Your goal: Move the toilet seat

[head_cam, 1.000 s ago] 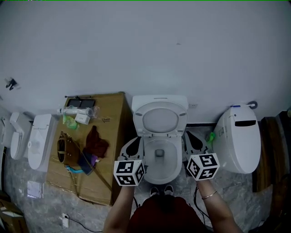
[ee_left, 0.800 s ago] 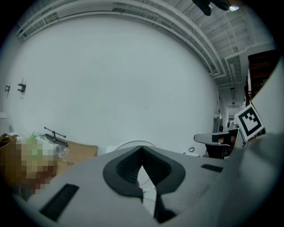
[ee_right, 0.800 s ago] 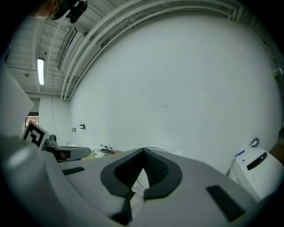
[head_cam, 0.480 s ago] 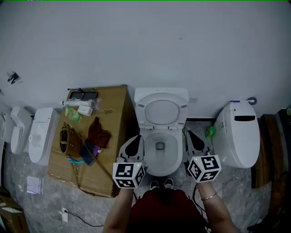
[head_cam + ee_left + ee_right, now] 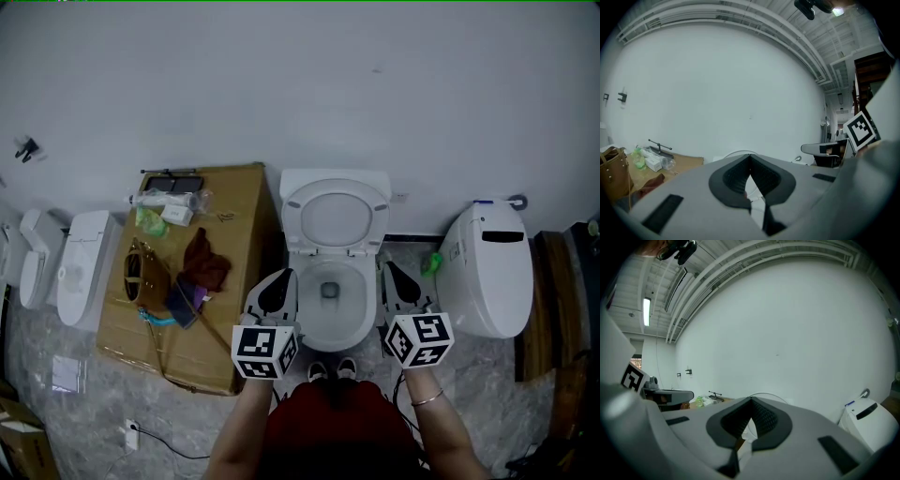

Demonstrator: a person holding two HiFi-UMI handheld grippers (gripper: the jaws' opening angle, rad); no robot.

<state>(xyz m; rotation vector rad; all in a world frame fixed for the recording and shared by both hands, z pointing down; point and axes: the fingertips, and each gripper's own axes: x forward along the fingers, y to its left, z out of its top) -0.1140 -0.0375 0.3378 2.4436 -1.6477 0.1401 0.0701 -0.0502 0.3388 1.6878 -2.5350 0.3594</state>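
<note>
A white toilet stands against the wall in the middle of the head view. Its seat is tipped up against the tank, leaving the bowl uncovered. My left gripper hangs beside the bowl's left rim, jaws shut and empty. My right gripper is level with it beside the right rim, also shut and empty. Neither touches the toilet. In the left gripper view the left gripper points at the wall, with the seat's top edge just above it. The right gripper looks the same way.
A large cardboard box stands left of the toilet with a brown bag, clothes and bottles on it. Another white toilet stands at the right, with more sanitary ware at the far left. A dark wooden piece borders the right edge.
The head view has shifted, so the toilet sits a little higher in the picture. Both grippers stay shut beside the bowl. The seat stays raised.
</note>
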